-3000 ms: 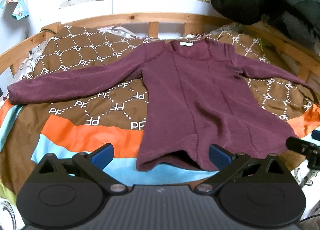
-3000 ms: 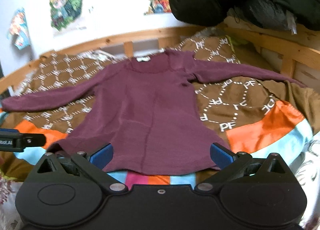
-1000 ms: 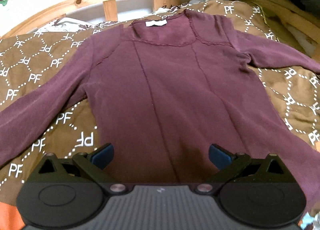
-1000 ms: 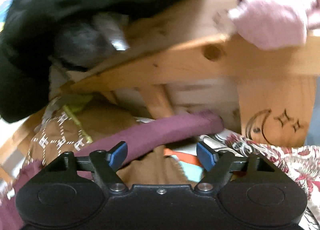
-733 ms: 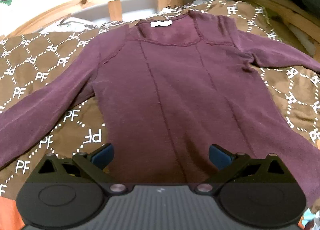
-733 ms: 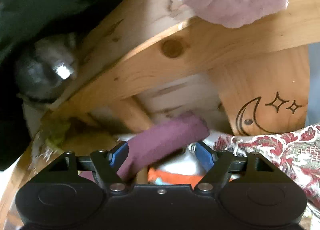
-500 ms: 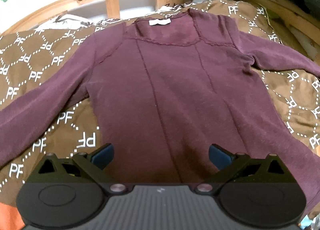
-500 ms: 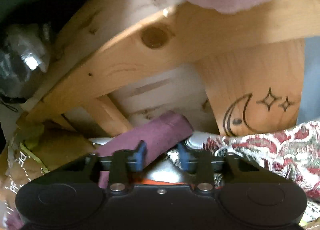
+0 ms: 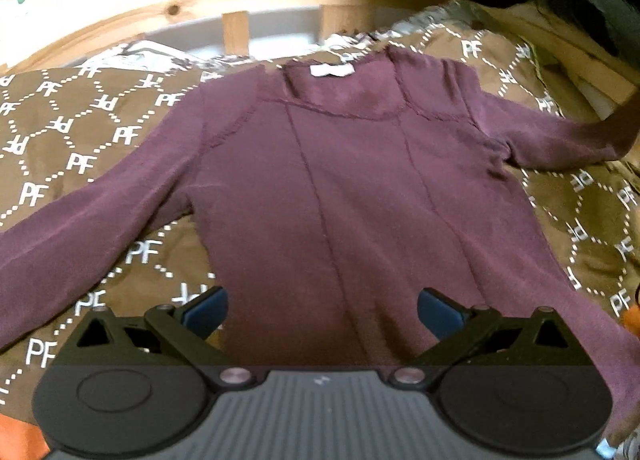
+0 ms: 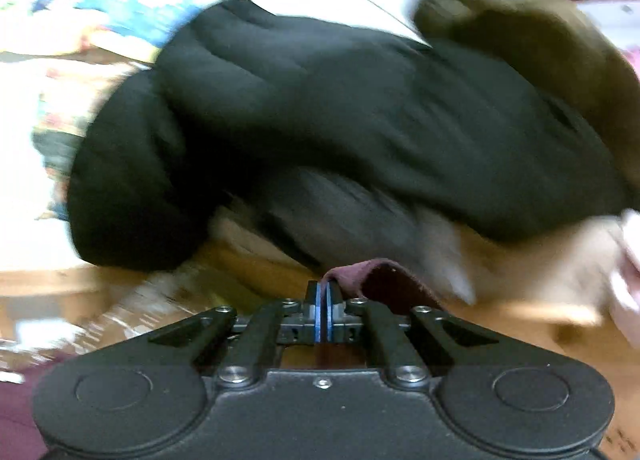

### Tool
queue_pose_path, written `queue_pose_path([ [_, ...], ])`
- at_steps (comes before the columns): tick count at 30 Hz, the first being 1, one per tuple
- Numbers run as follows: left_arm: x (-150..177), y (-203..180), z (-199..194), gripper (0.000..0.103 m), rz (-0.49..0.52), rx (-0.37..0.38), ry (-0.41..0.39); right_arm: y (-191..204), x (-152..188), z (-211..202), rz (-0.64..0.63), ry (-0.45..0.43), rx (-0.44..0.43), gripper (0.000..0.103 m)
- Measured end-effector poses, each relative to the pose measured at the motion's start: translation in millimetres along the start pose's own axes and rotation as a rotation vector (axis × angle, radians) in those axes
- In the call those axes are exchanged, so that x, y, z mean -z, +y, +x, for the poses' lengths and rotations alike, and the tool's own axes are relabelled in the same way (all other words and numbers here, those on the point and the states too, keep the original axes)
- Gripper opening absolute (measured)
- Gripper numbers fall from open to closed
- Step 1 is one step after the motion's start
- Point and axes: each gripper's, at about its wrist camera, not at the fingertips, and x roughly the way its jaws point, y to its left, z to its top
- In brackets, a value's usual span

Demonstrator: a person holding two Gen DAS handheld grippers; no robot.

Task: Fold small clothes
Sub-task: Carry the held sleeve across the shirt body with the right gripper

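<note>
Maroon knit fills the left wrist view: a long-sleeved top (image 9: 352,195) lies spread flat, front up, on a brown quilt (image 9: 80,131) printed with "PF" hexagons, its white neck label toward the wooden bed rail (image 9: 236,15). The left tongs (image 9: 320,310) hang over the lower body of the top with the blue pads wide apart and nothing between them, probably waiting to pin or take the hem once the sleeves are in. One sleeve (image 9: 92,219) rests stretched out across the quilt to the left of the picture. The other sleeve (image 9: 560,139) rises off the quilt toward the right edge, which suggests it is being lifted by its far end.

From the right wrist view, blurred by motion, the right tongs (image 10: 322,296) are pressed together on the maroon cuff (image 10: 380,280), whose fabric loops out just beside the pads. A black padded jacket (image 10: 340,119) heaped on the bed frame fills the background. Gripping the cuff gives control of the whole sleeve, so the likely step is carrying it across the chest for a first fold.
</note>
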Motion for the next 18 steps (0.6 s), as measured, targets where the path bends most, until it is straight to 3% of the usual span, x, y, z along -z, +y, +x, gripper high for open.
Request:
queue_pose_path([
  [4, -1.0, 16.5, -1.1, 0.103, -0.101, -0.047, -0.036, 48.9, -16.0, -10.3, -0.098, -0.076, -0.205, 0.001],
  [9, 0.6, 41.5, 1.2, 0.103, -0.207, -0.088, -0.053, 119.2, -7.8, -30.4, -0.311, -0.138, -0.429, 0.001],
  [13, 2.5, 58.2, 2.7, 0.103, -0.254, -0.105, -0.054, 169.3, 18.7, -57.6, -0.457, -0.081, -0.643, 0.001],
  [18, 9.3, 80.3, 3.6, 0.103, -0.352, -0.091, -0.046, 212.4, 77.5, -98.6, -0.621, 0.011, -0.881, 0.000],
])
